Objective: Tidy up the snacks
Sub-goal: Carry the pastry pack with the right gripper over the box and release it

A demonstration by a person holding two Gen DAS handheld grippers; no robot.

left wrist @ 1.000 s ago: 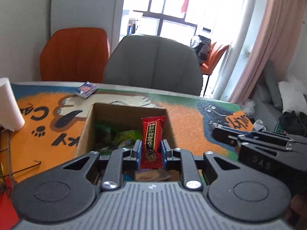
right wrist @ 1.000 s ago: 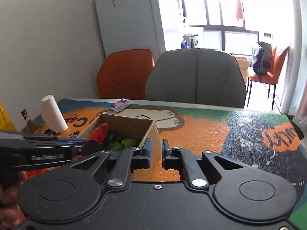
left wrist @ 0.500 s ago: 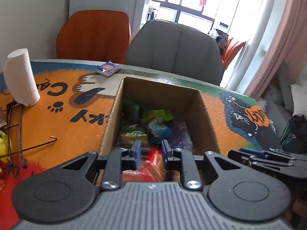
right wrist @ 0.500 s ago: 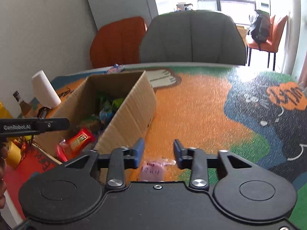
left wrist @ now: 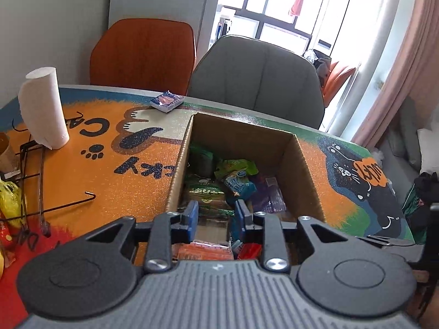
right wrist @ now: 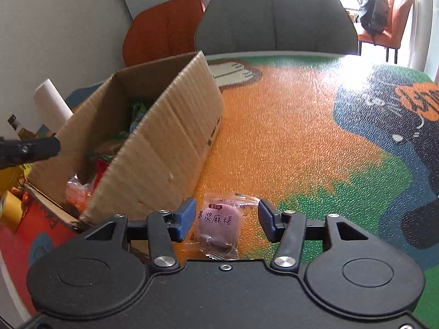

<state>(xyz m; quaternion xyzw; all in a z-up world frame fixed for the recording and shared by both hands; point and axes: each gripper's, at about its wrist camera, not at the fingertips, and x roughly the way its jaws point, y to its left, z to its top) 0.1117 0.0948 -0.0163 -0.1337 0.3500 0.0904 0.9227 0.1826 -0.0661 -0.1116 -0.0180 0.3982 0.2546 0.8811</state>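
Beside the cardboard box (right wrist: 153, 148), on the orange part of the desk (right wrist: 288, 126), lies the snack in hand — a purple mochi in a clear wrapper (right wrist: 219, 223), just off the box's near right corner. Your right gripper (right wrist: 227, 220) hangs over it with its blue fingers apart, one on each side and neither touching the wrapper. Your left gripper (left wrist: 215, 218) hovers over the near end of the box, fingers apart and holding nothing; below it sit an orange packet (left wrist: 203, 250) and a red packet (left wrist: 251, 250), with green packets (left wrist: 236, 168) further in. By my reading you are at the pick-up step for the mochi. The next move calls for lowering a little and closing gently on the soft body — not the loose wrapper edge — then lifting clear of the box wall before carrying it over the opening.
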